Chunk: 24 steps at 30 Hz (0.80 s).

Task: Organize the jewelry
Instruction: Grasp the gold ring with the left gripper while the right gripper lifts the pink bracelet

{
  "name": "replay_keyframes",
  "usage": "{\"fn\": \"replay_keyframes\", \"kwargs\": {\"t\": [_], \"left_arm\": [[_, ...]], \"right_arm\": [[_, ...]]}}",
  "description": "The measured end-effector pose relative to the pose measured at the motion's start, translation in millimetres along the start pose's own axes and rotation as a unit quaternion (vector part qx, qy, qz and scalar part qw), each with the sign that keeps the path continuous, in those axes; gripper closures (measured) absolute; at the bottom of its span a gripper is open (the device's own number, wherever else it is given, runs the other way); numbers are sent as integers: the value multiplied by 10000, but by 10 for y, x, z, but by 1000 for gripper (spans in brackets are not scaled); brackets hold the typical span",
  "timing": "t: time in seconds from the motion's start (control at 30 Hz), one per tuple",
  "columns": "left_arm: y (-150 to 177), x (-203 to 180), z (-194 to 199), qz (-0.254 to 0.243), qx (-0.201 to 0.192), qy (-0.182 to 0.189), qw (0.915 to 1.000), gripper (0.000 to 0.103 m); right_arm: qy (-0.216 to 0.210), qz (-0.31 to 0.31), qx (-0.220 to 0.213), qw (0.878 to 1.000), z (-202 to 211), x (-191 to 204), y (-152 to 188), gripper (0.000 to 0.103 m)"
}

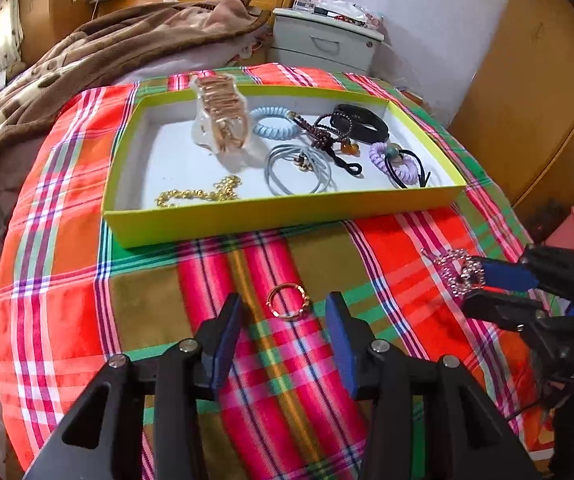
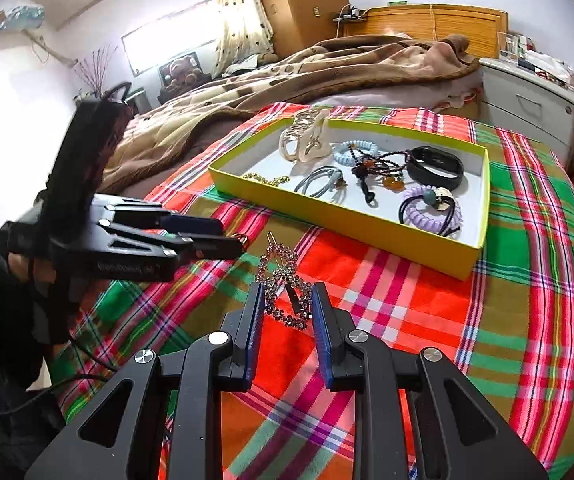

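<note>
Spread over the tabletop (image 1: 67,300) is a bright plaid cloth of red, green and olive, with a bed under a brown blanket (image 1: 99,52) and a pale nightstand (image 1: 323,44) seen behind it. On the cloth a shallow yellow-green box (image 1: 279,216) is set, and in it are laid a gold bead chain (image 1: 199,194), a clear hair claw with gold bars (image 1: 221,120), a pale blue spiral hair tie (image 1: 273,122), grey elastic loops (image 1: 297,170), a dark beaded strand with amber stones (image 1: 327,132), a black band (image 1: 361,122) and a lilac spiral tie (image 1: 393,160). A small gold ring (image 1: 289,301) is left outside the box on the cloth, just ahead of the left tool (image 1: 285,312); that tool is held spread wide, its blue-faced pads (image 1: 227,332) standing on either side of the ring without touching it. The ring's edge is also glimpsed in the right wrist view, past the tip of the left tool (image 2: 231,238). To the right, near the front right corner of the box, a rhinestone hair clip (image 2: 287,292) is pinched by the right tool (image 2: 289,308), whose pads are pressed against its two sides. The clip's narrow wire end is pointed away from the tool, toward the left tool's tip. In the left wrist view the same clip (image 1: 457,272) is seen gripped at the ends of the right tool (image 1: 477,284), clear of the box.
</note>
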<state>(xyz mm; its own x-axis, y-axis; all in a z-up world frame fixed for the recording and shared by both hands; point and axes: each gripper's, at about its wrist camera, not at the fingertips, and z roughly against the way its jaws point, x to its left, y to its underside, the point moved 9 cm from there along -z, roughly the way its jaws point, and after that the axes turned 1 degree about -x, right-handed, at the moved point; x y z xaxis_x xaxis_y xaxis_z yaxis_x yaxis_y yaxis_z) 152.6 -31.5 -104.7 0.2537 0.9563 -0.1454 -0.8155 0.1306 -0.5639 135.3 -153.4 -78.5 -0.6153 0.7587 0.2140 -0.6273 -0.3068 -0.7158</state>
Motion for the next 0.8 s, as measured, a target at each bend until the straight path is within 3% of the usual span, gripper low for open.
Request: {"fn": "replay_keyframes", "kwargs": {"t": [0.27,0.37,0.43,0.8], "left_arm": [[-28,-24,-28,-143,4,-245,9996,58],[-30,-28,-34,-223,-3,-391,9990,66],[-34,-12,-32,-198,-8,-417,9989,79],[-86,-1,59,-143,-138,-292,9994,80]], "right_arm": [[-29,-83,-87,9999,25,-44,-6,79],[-49,-105,-105,9999,38,-58,-11,79],[-34,-127,-115,9998,44,-71,-13,79],[-28,-158,-199,9997,51,-80,-92,79]]}}
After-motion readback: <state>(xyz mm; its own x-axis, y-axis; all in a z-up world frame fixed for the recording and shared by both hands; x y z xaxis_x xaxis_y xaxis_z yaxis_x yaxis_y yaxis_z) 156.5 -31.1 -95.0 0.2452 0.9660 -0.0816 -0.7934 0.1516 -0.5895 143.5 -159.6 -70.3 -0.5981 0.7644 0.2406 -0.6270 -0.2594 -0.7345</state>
